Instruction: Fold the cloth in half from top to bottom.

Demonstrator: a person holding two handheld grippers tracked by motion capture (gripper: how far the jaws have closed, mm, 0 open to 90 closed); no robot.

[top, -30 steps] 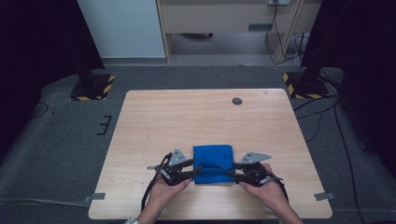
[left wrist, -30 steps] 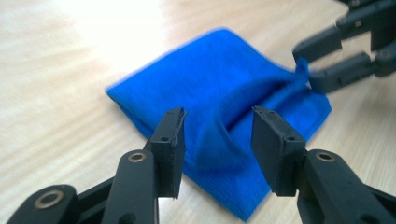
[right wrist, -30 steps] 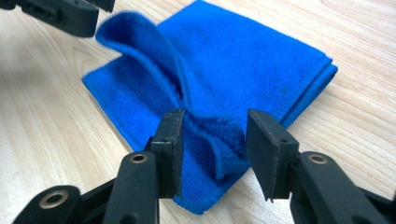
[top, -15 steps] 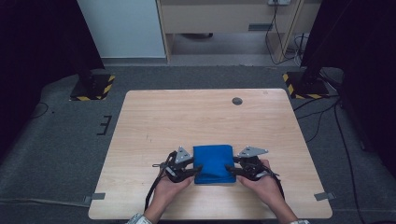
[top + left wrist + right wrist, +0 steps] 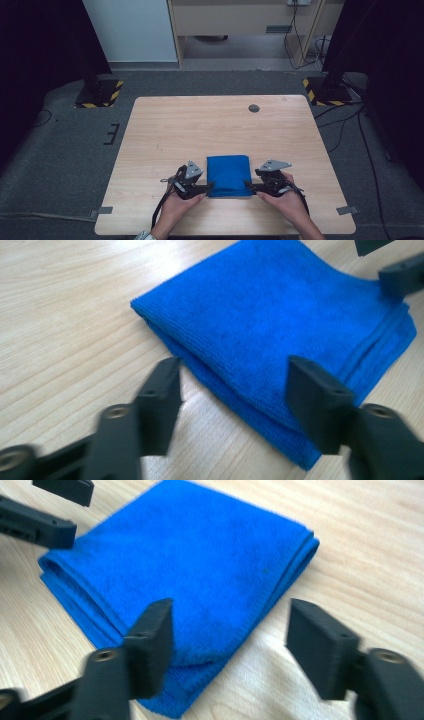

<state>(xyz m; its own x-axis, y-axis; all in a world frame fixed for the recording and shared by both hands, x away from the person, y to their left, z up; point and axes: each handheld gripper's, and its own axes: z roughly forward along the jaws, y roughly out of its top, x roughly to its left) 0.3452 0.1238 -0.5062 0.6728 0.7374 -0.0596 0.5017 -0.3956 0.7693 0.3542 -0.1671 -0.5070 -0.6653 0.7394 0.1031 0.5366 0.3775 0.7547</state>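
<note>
Near the front edge of the counter lies the folded blue cloth, flat, layered edges stacked. Left hand-held gripper and right hand-held gripper flank its near corners; both have just been opening and stand released, nothing pinched. Risk: a jaw withdrawing low could snag the top layer and undo the fold, or drag the cloth askew.

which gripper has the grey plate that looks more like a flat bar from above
The right gripper, at the blue cloth's right edge; the left gripper's plate looks more squarely triangular.
</note>
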